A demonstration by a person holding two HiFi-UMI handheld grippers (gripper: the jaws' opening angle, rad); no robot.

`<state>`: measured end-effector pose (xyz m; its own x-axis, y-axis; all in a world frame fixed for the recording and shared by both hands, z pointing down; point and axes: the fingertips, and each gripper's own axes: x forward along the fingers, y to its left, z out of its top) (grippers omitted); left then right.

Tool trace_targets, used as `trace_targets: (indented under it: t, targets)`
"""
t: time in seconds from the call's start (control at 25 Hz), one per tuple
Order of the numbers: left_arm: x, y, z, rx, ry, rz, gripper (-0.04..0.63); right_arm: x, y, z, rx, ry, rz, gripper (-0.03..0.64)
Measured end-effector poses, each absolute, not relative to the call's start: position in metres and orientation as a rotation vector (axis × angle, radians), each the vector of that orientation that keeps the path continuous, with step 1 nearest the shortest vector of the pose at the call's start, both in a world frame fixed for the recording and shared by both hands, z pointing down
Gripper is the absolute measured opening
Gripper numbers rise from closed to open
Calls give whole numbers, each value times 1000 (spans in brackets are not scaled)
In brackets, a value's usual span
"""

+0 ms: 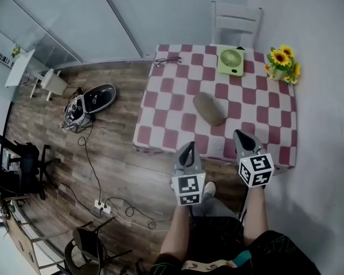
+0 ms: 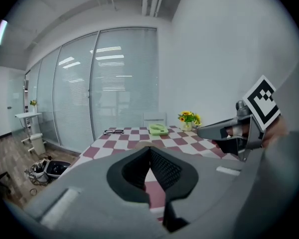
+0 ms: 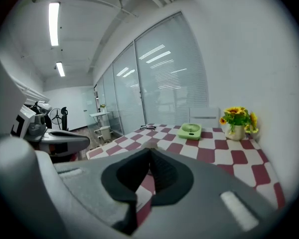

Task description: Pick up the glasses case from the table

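Observation:
The glasses case (image 1: 209, 108), a grey-brown oval, lies in the middle of the red-and-white checked table (image 1: 160, 132). Both grippers hover at the table's near edge, short of the case and pointing toward it. My left gripper (image 1: 188, 145) is shut and holds nothing; its jaws (image 2: 149, 147) meet at the tip. My right gripper (image 1: 239, 133) is also shut and holds nothing, jaws together (image 3: 150, 149). In each gripper view the jaws hide most of the case, so only a sliver (image 2: 145, 144) shows above the tips. Each gripper view shows the other gripper at its side (image 2: 202, 131) (image 3: 82, 141).
On the table's far side lie black spectacles (image 1: 167, 60), a green fan (image 1: 231, 61) and a pot of sunflowers (image 1: 282, 65). A white chair (image 1: 236, 22) stands behind the table, and a wall runs along its right. A bag (image 1: 90, 103), cables and a power strip (image 1: 101, 208) lie on the floor at left.

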<state>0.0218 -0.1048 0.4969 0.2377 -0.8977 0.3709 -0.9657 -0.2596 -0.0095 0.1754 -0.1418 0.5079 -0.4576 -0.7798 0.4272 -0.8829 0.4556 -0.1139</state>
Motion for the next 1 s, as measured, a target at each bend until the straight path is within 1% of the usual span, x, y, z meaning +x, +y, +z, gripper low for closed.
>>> trace_targets:
  t: [0.2,0.48,0.72,0.88,0.96,1.0]
  targets:
    - [27,-131,485,2322,-1737,451,11,185,-170,508,1427,-2300,509,5]
    - [-4,-182,507,2239,-1755,422,11,159,-213,519,1346,-2319,498,5]
    - [-4,-229,531,2206,-1681,417,11,141,-253,537,1249,-2290,532,5]
    - [-29,-249,548,2143,-1692,412,11,127,-272,551,1154,-2270,578,5]
    - [-42,-258,557,2104,-1706,414,11,117,-275,565,1058,-2251,634,132]
    - [-46,-263,561,2088,-1710,415,11,112,-275,573,1005,-2233,656,168]
